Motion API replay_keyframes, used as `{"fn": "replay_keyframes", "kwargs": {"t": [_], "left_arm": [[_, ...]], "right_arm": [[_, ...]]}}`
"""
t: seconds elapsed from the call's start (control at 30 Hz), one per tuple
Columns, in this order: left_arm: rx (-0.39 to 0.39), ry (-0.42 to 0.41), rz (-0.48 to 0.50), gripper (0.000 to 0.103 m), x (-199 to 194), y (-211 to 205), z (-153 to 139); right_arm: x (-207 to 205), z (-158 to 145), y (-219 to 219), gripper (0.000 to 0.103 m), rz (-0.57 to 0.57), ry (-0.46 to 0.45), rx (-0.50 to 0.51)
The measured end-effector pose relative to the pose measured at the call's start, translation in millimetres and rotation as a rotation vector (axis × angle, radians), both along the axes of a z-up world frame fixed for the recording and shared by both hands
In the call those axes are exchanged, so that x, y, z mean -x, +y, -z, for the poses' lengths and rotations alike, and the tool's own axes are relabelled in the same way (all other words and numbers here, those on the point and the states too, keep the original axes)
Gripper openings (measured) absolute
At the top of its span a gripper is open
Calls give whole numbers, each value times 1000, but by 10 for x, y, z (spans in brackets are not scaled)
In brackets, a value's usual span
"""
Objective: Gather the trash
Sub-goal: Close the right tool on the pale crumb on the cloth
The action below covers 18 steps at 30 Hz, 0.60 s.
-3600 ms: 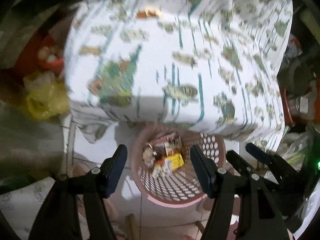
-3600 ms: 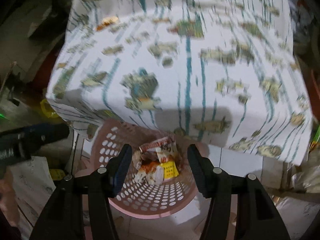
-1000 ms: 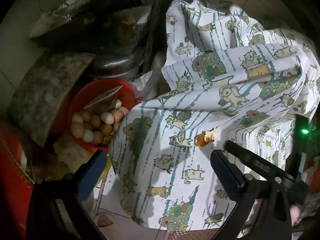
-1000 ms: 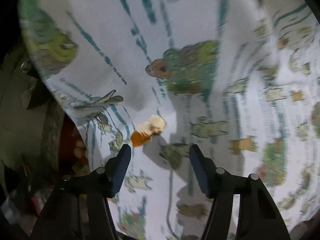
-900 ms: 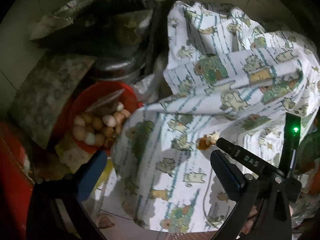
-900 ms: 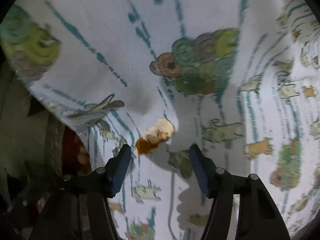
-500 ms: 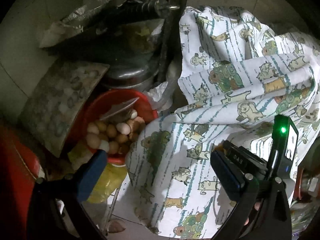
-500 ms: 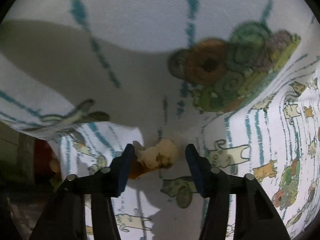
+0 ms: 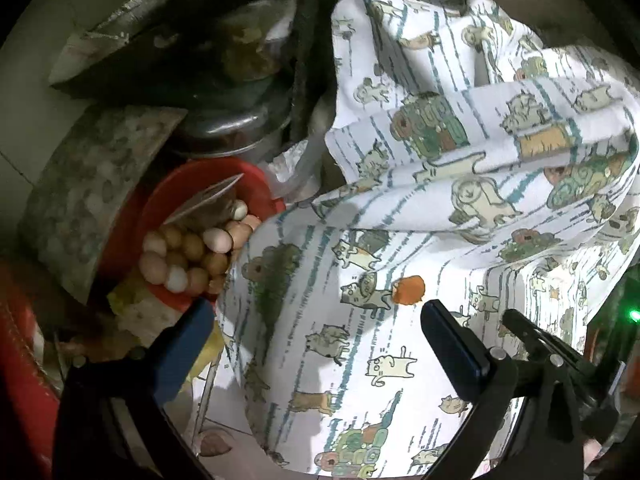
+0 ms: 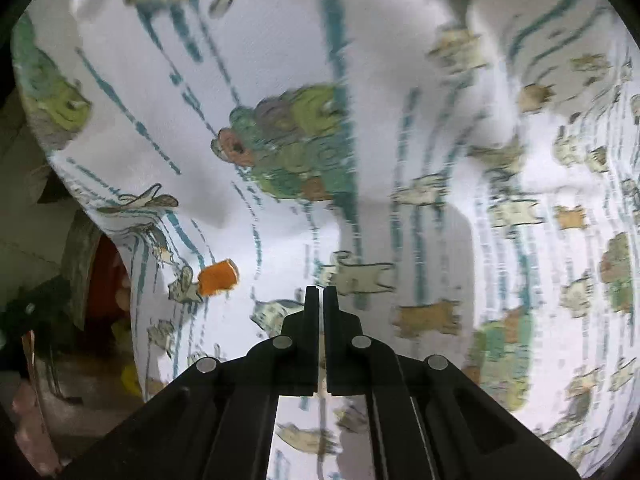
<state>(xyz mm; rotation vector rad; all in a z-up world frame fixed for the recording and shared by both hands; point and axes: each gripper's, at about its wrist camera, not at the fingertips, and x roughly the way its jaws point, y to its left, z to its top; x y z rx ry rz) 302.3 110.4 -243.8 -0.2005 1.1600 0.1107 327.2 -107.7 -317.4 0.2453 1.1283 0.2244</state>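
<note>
My right gripper (image 10: 321,292) has its jaws pressed together with only a hairline slit between them, and I see nothing pinched there; whether a crumb is caught in the slit I cannot tell. The orange scrap (image 10: 218,278) I am after lies on the cartoon-print cloth (image 10: 400,80), off to the left of my right fingertips and a little beyond them, clear of them and not touching. Its longer side runs roughly across my line of reach, tilted up toward the right, so I judge I would have to spread the jaws and swing left before closing across its short side. My left gripper (image 9: 320,328) is spread wide and holds nothing; in its view the same orange scrap (image 9: 408,289) sits just past the gap, nearer its right finger (image 9: 452,344) than its left. Both tools are close to it, yet the left one is already splayed, so by my reckoning it has the easier approach. The scrap looks like a small chunk of peel or rind: bright orange, squarish with rounded corners, slightly curled, resting on a sloping part of the cloth near where it drops away. Beyond that edge sits a red bowl (image 9: 256,172) heaped with eggs (image 9: 188,256), so a careless nudge could send the piece sliding down that way.
</note>
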Motion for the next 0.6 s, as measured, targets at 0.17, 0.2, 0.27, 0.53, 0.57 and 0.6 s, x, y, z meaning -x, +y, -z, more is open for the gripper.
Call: {"fn": "replay_keyframes", "kwargs": {"t": [0.17, 0.2, 0.27, 0.53, 0.57, 0.6], "left_arm": [[2, -12, 13, 103, 26, -59, -41], [5, -13, 11, 103, 29, -54, -46], [4, -13, 5, 103, 25, -36, -46], [2, 3, 3, 103, -9, -38, 11], [2, 5, 7, 103, -16, -49, 19], [3, 7, 11, 103, -24, -62, 28]], "right_arm": [[132, 4, -37, 11, -54, 13, 43], [168, 73, -12, 31, -73, 21, 52], [262, 153, 23, 68, -99, 16, 73], [326, 314, 244, 39, -165, 33, 262], [343, 309, 265, 37, -177, 19, 285], [360, 301, 276, 24, -193, 16, 300]]}}
